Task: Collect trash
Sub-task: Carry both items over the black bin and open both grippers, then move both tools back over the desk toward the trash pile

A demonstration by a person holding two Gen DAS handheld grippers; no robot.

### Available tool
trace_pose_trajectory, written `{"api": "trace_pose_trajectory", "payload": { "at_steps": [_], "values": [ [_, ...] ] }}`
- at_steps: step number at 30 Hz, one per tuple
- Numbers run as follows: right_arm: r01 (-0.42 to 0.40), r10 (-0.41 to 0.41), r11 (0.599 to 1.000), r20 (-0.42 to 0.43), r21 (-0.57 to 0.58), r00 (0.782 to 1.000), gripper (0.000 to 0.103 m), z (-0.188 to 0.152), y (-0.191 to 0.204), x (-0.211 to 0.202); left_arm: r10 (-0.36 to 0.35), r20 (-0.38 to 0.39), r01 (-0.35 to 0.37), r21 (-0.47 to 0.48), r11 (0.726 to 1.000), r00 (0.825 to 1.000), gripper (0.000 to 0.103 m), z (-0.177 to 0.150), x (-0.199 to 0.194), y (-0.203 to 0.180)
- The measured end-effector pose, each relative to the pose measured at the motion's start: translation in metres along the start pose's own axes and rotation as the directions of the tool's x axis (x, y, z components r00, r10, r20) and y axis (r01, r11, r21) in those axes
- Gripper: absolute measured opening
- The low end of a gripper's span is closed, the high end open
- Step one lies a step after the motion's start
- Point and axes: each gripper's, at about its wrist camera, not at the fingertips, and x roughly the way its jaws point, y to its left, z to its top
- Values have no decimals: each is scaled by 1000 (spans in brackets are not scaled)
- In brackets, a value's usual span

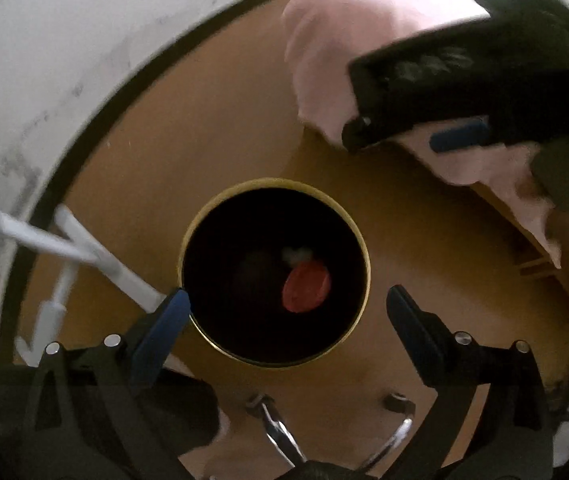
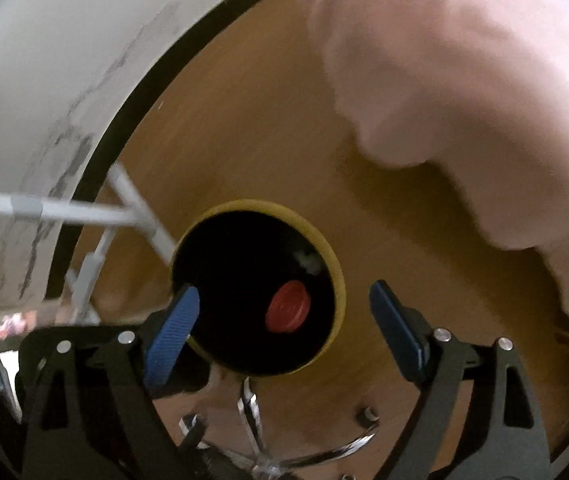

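Where the wood-toned floor (image 1: 220,152) spreads smooth and matte under both cameras, meets a curved white wall (image 1: 44,80), scuffed grey, along a dark baseboard. Draped from above, a soft pale-pink cloth (image 2: 464,100), folded and rumpled at its hem. Below it, round and deep, a bin (image 1: 358,248) with a thin yellow rim and black interior. Beside the bin's left edge, a white tubular frame (image 1: 84,248). Nearer the cameras, chrome chair legs (image 2: 252,412), glossy, with dark casters. Over the bin, left gripper (image 1: 288,304) and right gripper (image 2: 284,300), black plastic with ribbed blue pads, fingers (image 2: 174,330) spread wide and holding nothing. In the left wrist view, right gripper's black body up by the cloth. At the bin's bottom, a flat round red lid (image 1: 306,287), and just beside it a small crumpled white scrap (image 1: 298,255).
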Motion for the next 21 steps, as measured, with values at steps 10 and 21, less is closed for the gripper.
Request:
{"api": "trace_pose_trajectory", "payload": {
  "at_steps": [10,21],
  "values": [
    [-15,-30,998,650,64,759,95,-36,13,-218,62,600,-117,54,992,798,96,-40,-317,-41],
    [45,375,819,592,-572,714,96,-115,255,-224,771,88,-398,-816,419,631,96,-278,-462,208]
  ]
}}
